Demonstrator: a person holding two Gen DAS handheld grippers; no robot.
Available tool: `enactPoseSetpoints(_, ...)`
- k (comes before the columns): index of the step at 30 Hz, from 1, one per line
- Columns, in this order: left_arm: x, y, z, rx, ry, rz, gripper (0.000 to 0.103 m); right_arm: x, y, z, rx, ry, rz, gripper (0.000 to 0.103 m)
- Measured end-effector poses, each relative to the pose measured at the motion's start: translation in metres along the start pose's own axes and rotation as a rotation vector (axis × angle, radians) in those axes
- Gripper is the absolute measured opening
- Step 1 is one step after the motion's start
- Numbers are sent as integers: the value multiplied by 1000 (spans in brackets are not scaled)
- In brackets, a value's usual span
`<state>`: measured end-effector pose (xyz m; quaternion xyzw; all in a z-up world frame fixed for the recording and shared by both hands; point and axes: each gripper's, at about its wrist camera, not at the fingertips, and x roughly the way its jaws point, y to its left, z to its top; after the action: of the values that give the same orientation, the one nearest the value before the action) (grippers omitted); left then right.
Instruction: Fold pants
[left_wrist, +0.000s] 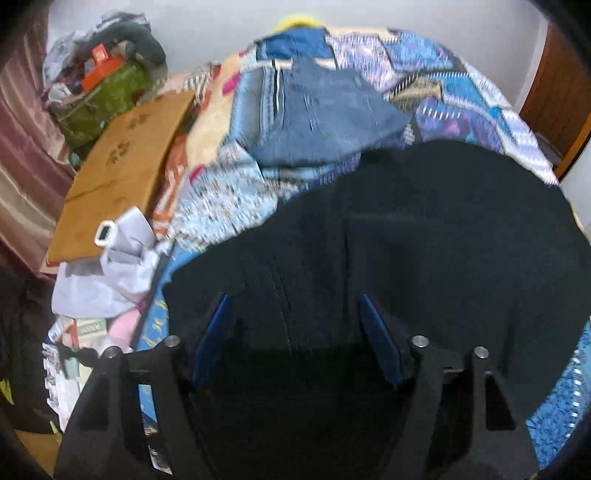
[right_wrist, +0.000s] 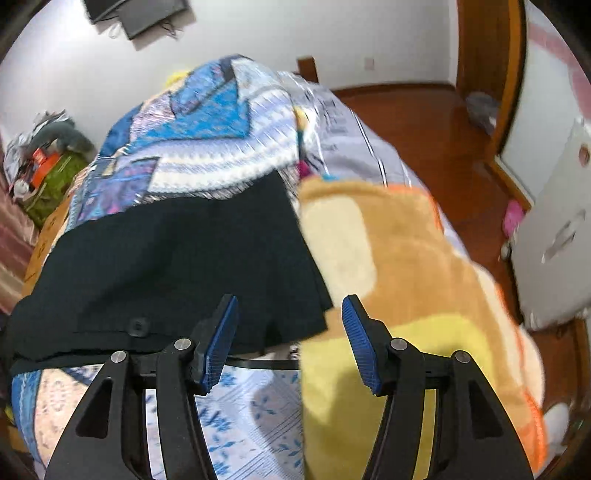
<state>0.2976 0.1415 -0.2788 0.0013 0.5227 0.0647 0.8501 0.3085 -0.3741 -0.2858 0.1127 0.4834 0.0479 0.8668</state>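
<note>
step: we are hovering over black pants (right_wrist: 177, 266) on the bed (right_wrist: 207, 147), between folds
left gripper (left_wrist: 295, 314): spread, gripping nothing
right gripper (right_wrist: 290, 314): spread, gripping nothing
next: we are judging a corner pinch is needed

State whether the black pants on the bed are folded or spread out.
Folded, at least partly: the black pants form a compact block with straight edges on the patterned bedspread. How many folds, cannot tell.

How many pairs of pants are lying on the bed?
2. The black pants lie near, under the open left claw. The folded blue jeans lie farther back on the bedspread. Others may be hidden.
</note>
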Motion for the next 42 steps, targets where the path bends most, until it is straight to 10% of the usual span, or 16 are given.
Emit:
enactPoseSetpoints(10,12,8,-8,-68,32,-17,85,32,-2,4,-7,29,15,57)
enactPoseSetpoints(16,10,6,-8,-54,27,9,86,36,11,4,-90,19,-58,12)
enactPoseSetpoints(23,-2,0,-3,-13,21,26,85,-18,7,15,-195,-125,-134,8)
enactPoseSetpoints(33,-3,16,-13,-34,25,65,85,1,-41,-2,-96,-36,-209,13)
enactPoseSetpoints(42,-14,74,-28,-196,33,41,85,-48,9,7,-214,-101,-224,50)
